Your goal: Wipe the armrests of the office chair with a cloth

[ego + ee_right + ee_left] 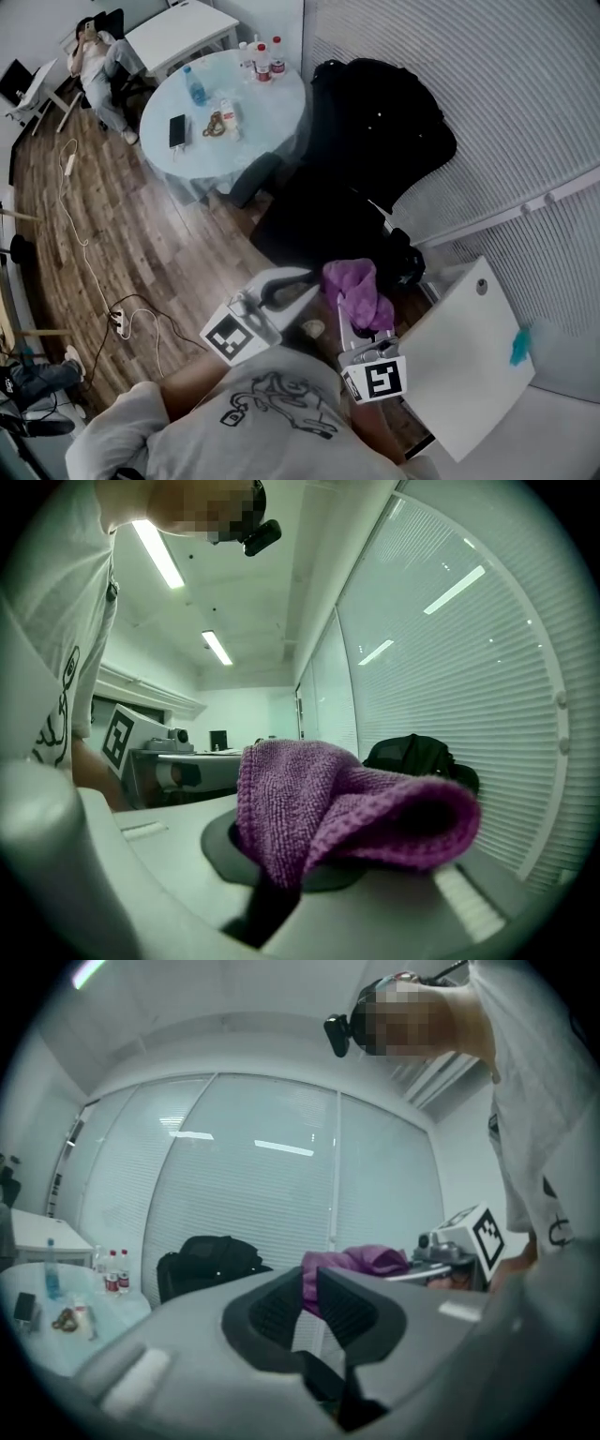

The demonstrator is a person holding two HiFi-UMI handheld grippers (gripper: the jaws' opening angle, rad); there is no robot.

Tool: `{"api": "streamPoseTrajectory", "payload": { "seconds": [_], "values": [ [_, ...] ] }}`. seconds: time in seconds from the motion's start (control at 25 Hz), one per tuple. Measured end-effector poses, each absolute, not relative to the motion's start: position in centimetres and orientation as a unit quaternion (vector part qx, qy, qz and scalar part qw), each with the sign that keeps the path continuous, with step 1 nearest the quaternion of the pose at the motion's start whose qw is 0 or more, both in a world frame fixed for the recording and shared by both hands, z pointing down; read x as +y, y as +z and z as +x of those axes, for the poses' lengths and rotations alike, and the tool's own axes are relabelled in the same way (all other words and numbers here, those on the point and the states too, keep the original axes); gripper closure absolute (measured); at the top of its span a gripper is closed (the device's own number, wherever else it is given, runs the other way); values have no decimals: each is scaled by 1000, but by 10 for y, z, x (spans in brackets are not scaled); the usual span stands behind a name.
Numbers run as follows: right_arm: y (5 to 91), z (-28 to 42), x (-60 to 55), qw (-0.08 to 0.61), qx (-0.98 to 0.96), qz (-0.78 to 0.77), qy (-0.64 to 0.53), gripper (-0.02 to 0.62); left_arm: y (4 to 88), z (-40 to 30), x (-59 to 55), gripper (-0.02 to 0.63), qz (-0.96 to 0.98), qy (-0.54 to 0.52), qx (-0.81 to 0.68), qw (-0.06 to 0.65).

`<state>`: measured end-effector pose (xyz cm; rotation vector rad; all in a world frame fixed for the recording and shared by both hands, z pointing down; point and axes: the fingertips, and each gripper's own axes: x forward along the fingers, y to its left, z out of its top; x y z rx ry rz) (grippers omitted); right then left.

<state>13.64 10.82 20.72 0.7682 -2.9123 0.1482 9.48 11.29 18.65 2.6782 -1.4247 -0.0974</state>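
The black office chair [375,141] stands ahead by the blinds, with one dark armrest [255,178] on its left side next to the round table. A purple cloth [354,286] bunches out of my right gripper [354,314], which is shut on it. In the right gripper view the cloth [337,817] drapes over the jaws of that gripper [300,850] and hides the tips. My left gripper [281,292] is held beside it, short of the chair. Its pads [349,1309] leave only a thin slit, and the gripper [310,1302] holds nothing. Both grippers are off the chair.
A round glass table [281,103] with bottles [265,58], a phone [177,130] and small items stands left of the chair. A white desk corner [459,356] is close on my right. Cables [89,253] trail over the wood floor. A seated person [98,66] is at the far left.
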Motion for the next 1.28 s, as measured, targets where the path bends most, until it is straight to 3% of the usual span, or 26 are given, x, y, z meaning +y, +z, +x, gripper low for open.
{"api": "streamPoseTrajectory", "payload": {
  "seconds": [0.72,0.96,1.28],
  "values": [
    [208,-72,110,87,-985,146,19,565,184,-114,127,569,820,-53,-568,35],
    [208,-141,102,87,-989,120,12,565,185,-186,127,600,801,-57,-595,27],
    [208,-204,97,86,-992,91,3,565,190,-250,129,603,779,-47,-625,23]
  ]
}}
